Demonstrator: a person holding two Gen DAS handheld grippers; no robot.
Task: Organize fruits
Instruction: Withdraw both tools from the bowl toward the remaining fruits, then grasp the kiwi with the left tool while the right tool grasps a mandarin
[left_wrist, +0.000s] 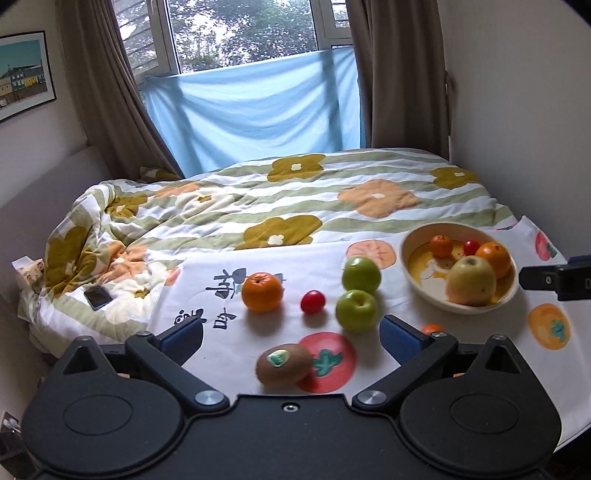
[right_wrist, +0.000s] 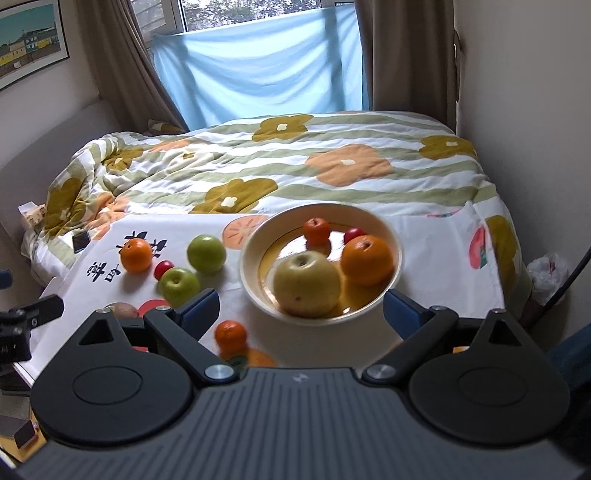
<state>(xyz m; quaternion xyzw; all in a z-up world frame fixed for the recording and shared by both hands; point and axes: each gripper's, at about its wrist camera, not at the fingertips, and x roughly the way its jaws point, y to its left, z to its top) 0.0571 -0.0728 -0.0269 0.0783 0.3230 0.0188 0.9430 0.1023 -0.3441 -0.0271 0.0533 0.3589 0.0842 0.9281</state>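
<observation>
Hovering low over the printed cloth (left_wrist: 236, 266), the left gripper (left_wrist: 291, 334) has its blue-padded fingers spread wide apart with nothing between the pads. Nearest to it lies a brown kiwi (left_wrist: 283, 364) with a green sticker, resting on the cloth between the fingers' line of sight. A little farther on sit two green apples (left_wrist: 357, 309), one just behind the other, with a small red fruit (left_wrist: 313, 301) to their left and an orange (left_wrist: 262, 291) beyond that. A small mandarin (left_wrist: 431, 328) peeks out beside the gripper's right finger.

The right gripper (right_wrist: 301, 308) is likewise wide open and empty, held just in front of the cream bowl (right_wrist: 255, 243). Close by its left finger the same mandarin sits on the cloth. Inside the bowl a yellow-green apple (right_wrist: 306, 282) lies nearest, touching a large orange (right_wrist: 366, 260) at its right; behind them are a smaller tangerine (right_wrist: 316, 229) and a little red fruit (right_wrist: 354, 233).

Past the cloth spreads a flowered quilt (right_wrist: 332, 166), a dark phone (left_wrist: 97, 296) lying on its rumpled left side. Farthest off hang brown curtains (left_wrist: 99, 74) and a pale blue sheet (left_wrist: 255, 110) beneath the window.
</observation>
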